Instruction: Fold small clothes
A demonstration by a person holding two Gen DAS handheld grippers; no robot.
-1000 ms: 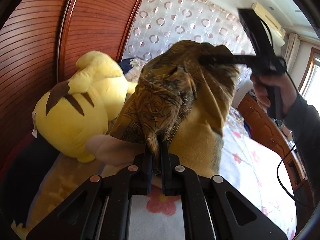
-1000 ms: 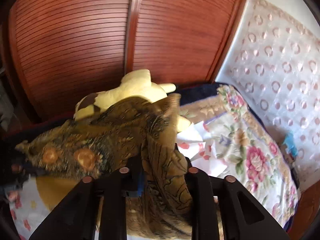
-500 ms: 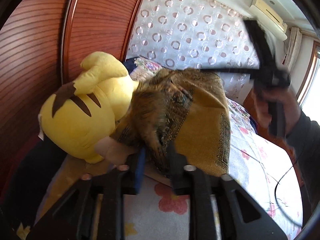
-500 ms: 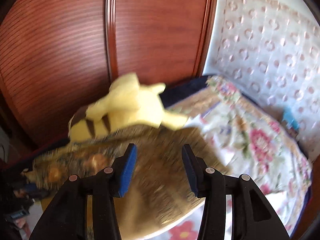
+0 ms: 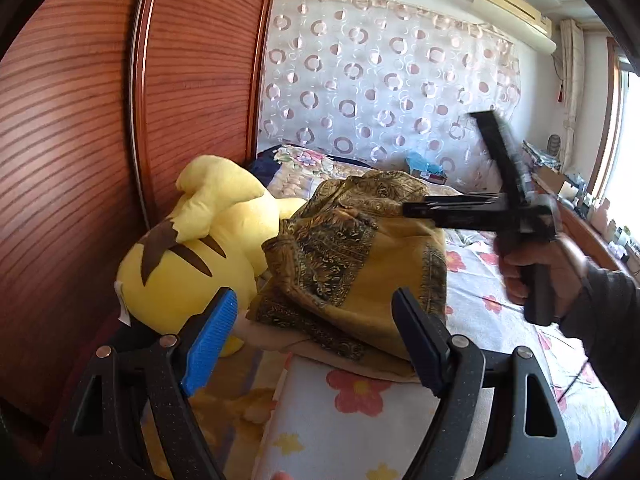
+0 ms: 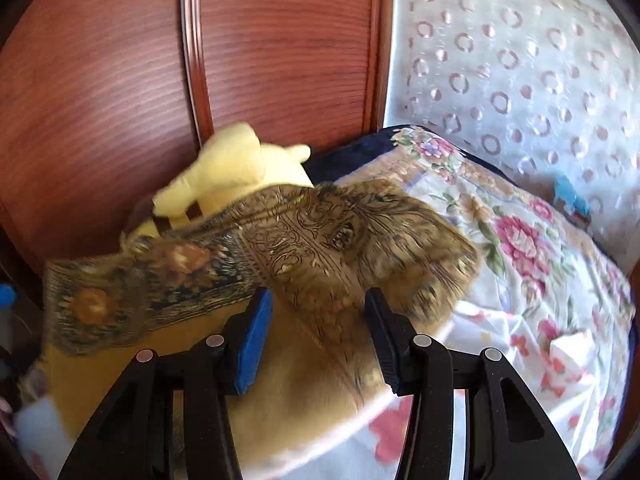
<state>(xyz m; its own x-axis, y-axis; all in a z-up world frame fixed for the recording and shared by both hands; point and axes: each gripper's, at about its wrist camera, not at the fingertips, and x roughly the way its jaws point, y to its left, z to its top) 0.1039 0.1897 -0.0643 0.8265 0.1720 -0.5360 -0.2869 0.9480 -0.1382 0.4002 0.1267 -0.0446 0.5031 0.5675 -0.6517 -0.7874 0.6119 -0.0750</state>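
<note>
**Cloth let go on the bed, both hand-held grippers free of it**

The left hand-held gripper (image 5: 312,340) has its jaws opening wide, with nothing pinched between them; the mustard-and-brown patterned cloth (image 5: 360,264) lies just beyond its tips, toward 12 o'clock. The right hand-held gripper (image 6: 318,336) stands about half open and presses on nothing: the cloth (image 6: 320,248) spreads under and past its tips. In the left wrist view that same gripper (image 5: 452,210) reaches in from 3 o'clock, its fingers over the cloth's far top edge, with the person's hand (image 5: 536,268) on its handle.

My reading is that a fold has just been laid and the grippers are letting the cloth settle by its own weight, so the layers stay stacked and are not dragged along.

The cloth looks thin and limp, with a plain mustard middle and dark, ornate borders. It sits in a soft, puffy heap of doubled layers, not yet flat. It rests on the bed (image 5: 480,300), whose flowered sheet is light and smooth. A plush yellow toy (image 5: 192,256) with brown stripes lies touching the cloth's edge at 9 o'clock, against the ribbed wooden headboard (image 5: 80,140).
</note>
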